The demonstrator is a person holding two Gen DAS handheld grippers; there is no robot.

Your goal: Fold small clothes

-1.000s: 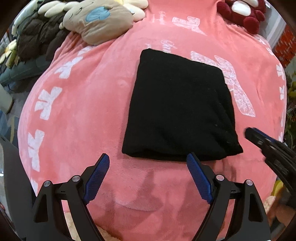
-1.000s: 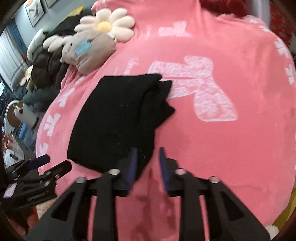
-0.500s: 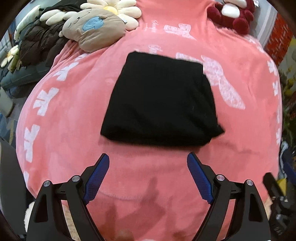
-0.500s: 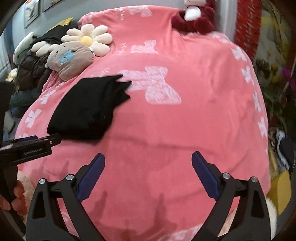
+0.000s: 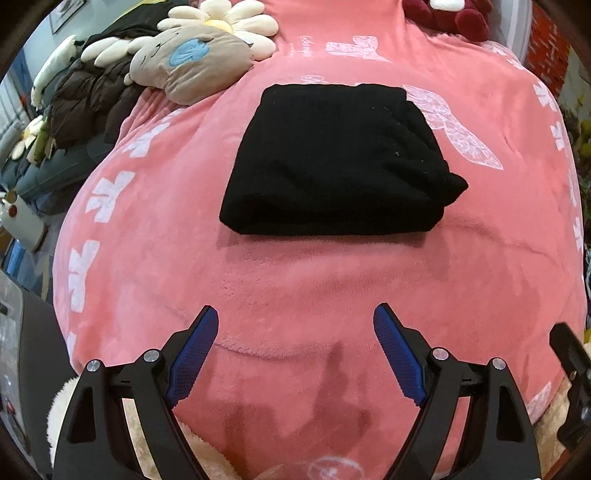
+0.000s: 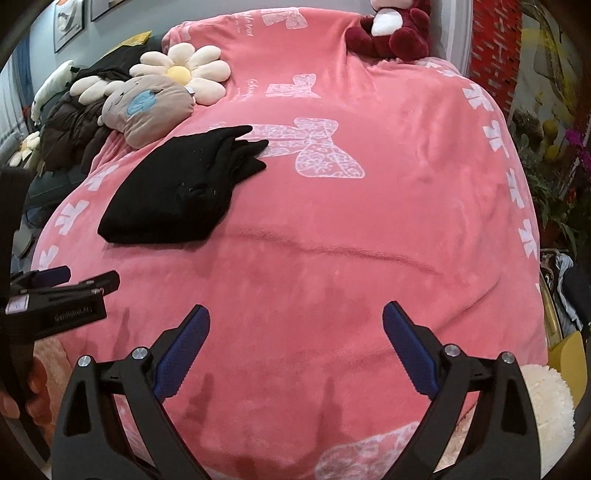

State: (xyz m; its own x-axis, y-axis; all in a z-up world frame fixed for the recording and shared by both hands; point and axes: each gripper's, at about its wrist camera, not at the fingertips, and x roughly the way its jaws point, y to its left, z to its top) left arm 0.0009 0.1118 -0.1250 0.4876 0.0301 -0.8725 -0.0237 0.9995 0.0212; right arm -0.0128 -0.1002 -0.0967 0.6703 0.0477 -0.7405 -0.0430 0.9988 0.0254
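Both grippers are pulling back, left gripper (image 5: 295, 354) and right gripper (image 6: 295, 354) fingers spread wide, empty; black garment (image 5: 332, 162) is lying folded, seemingly finished.

The folded black knit garment (image 5: 334, 162) lies on the pink plush bow-print blanket (image 5: 295, 280); the grey rabbit plush pillow (image 5: 192, 61) lies behind-left of it.

A pink blanket (image 6: 369, 229) with white bows fills the frame; a daisy cushion (image 6: 183, 74) sits upper left, a maroon plush toy (image 6: 391, 31) top right.

Folded black garment (image 5: 332, 158), lying flat
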